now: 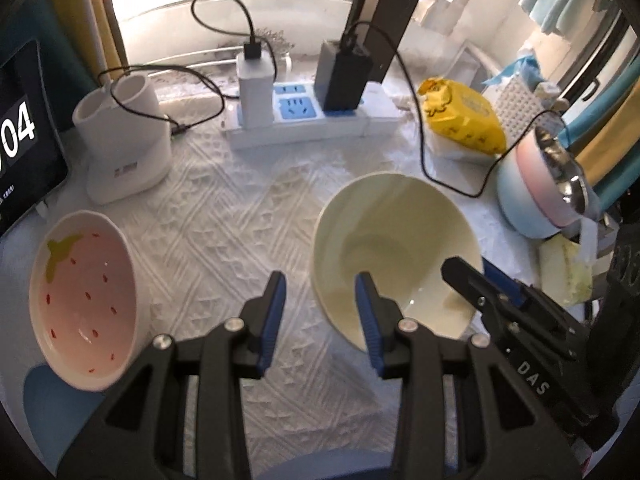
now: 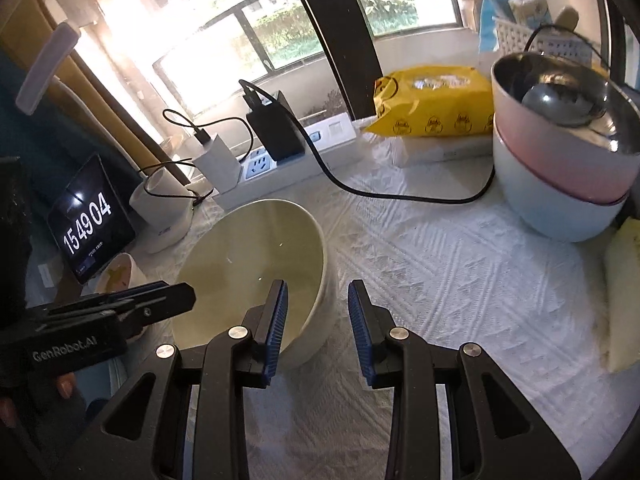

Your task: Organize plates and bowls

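White tablecloth [image 1: 224, 240], cream bowl [image 1: 384, 240] between both grippers, strawberry bowl [image 1: 84, 296] far left, left gripper [image 1: 320, 312] and right gripper [image 2: 318, 328] jaws spread, empty.

Left gripper [image 1: 320, 300], right gripper [image 2: 318, 308]: jaws apart.

Both views are taken from close above the counter [image 1: 224, 240], angled steeply down and toward the window. The cream bowl [image 1: 384, 240] [image 2: 248, 256], power strip [image 1: 300, 120] [image 2: 288, 160] and yellow packet [image 1: 464, 120] [image 2: 432, 104] are shared, seen from left and right.
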Motion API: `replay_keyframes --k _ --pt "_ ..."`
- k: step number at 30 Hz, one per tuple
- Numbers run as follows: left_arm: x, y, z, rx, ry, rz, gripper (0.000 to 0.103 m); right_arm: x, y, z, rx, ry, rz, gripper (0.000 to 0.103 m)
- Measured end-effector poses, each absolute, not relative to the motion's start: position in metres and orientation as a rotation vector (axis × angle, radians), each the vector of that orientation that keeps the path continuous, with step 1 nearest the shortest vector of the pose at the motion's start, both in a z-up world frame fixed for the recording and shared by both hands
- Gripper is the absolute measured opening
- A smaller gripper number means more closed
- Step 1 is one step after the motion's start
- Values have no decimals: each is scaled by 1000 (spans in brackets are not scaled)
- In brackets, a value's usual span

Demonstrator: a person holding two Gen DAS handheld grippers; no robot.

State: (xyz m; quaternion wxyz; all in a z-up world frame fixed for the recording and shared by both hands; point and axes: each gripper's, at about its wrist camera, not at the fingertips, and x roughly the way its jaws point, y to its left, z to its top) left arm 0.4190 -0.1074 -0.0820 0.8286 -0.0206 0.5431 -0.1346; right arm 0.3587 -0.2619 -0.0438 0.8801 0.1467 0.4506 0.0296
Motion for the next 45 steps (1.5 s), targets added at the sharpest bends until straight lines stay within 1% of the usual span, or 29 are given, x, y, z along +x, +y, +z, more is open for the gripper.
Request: replay_keyframes --k 9,11,13,16,22,27,31,34,38,41,45 --pt "425 -124 -98 -21 1206 -282 38 363 -265 -61 334 950 89 33" --pt "422 -129 -98 -1 1197 -291 38 365 -264 -70 326 985 88 29" --pt "421 -133 -99 17 1191 -298 38 365 -263 -80 335 1009 83 20" --pt "419 -138 -98 32 1173 -315 36 363 -266 -88 354 1012 84 14" --pt "414 -144 -95 82 1127 -334 35 361 -265 -85 351 994 88 14" --pt "410 -141 -94 86 1113 -348 30 358 -267 -80 342 969 61 11" --pt "408 -139 -94 55 1108 -367 30 356 -272 -69 343 938 54 10" --pt "403 -141 -86 57 1069 -372 30 353 -272 -62 327 920 47 9" --pt "399 -141 -75 62 1020 -378 26 349 -272 -53 331 897 47 9" --pt "394 -142 -70 57 1003 -385 21 346 -275 -46 339 879 42 9" --pt "387 -141 -61 60 969 -397 19 341 -277 -34 345 859 42 9"
